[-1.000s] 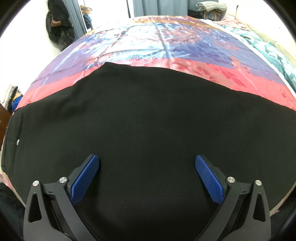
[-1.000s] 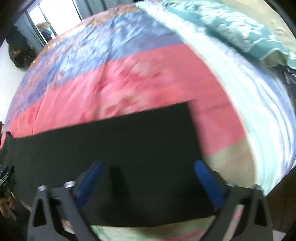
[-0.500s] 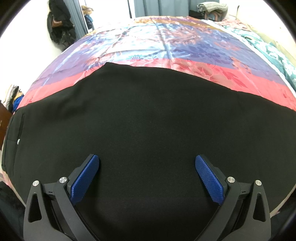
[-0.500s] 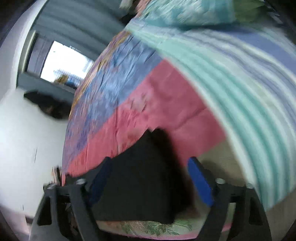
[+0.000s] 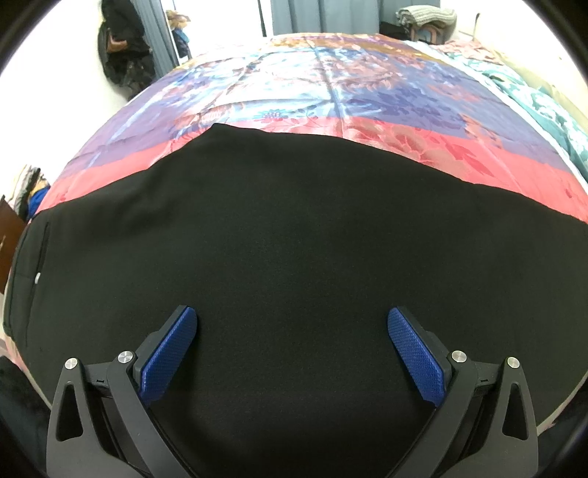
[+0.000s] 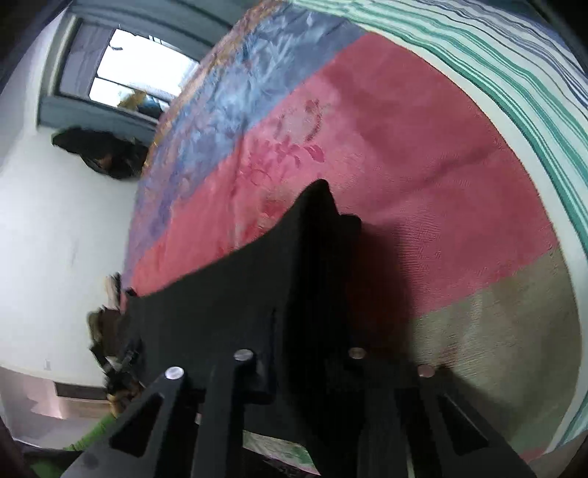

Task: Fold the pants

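Through the left wrist camera one pair of black pants (image 5: 294, 257) lay spread flat across the near part of a single bed, on a satin bedspread (image 5: 330, 84) banded in red, purple and pale blue with a floral weave. The waistband end, with a slit pocket and a small white tag, sat at the far left edge of the view. The left gripper (image 5: 292, 323) hovered above the cloth with its two blue-padded fingers (image 5: 167, 353) spread wide and nothing between them; the black fabric filled the whole gap under the jaws, though whether the tips touched it could not be told. Beyond the bed, one dark coat (image 5: 125, 55) hung on the white wall, and one folded grey blanket (image 5: 426, 14) rested on a piece of furniture at the far side. A teal patterned quilt (image 5: 544, 106) lay along the right edge of the bed.

Through the right wrist camera, tilted and somewhat blurred, the same pants (image 6: 228, 312) showed their leg end raised into a peak off the red band of the bedspread (image 6: 404, 147). The right gripper (image 6: 312, 279) had its jaws clenched together on that fabric, the pads hidden by the dark cloth bunched between them. One striped green-and-white sheet (image 6: 514, 66) ran along the upper right, one window (image 6: 132, 70) showed at upper left, and the dark coat (image 6: 99, 150) hung on the wall below it.
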The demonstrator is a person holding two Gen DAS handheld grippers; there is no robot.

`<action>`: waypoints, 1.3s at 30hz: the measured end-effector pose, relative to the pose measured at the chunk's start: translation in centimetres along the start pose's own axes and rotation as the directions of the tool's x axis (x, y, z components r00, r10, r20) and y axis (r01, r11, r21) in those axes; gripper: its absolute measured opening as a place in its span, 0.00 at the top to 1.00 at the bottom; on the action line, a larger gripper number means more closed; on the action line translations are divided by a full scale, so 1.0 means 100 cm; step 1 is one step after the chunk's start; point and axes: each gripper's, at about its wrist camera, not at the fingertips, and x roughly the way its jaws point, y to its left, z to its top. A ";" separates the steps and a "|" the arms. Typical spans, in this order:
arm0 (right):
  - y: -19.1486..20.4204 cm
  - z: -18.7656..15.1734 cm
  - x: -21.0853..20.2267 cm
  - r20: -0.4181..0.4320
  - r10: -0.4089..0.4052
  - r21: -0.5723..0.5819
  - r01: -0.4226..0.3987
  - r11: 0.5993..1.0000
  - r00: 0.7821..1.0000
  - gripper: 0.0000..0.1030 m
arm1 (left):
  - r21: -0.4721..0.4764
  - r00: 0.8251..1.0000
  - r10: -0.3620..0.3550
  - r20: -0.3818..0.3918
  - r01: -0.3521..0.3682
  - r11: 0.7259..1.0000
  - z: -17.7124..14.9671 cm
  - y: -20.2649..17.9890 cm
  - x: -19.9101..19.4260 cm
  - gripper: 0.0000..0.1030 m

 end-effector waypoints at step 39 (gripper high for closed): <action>0.277 -0.215 0.126 0.257 -0.040 -0.354 0.132 0.926 0.966 0.18 | -0.106 0.926 -0.374 0.043 0.376 0.920 0.002 0.050 -0.068 0.38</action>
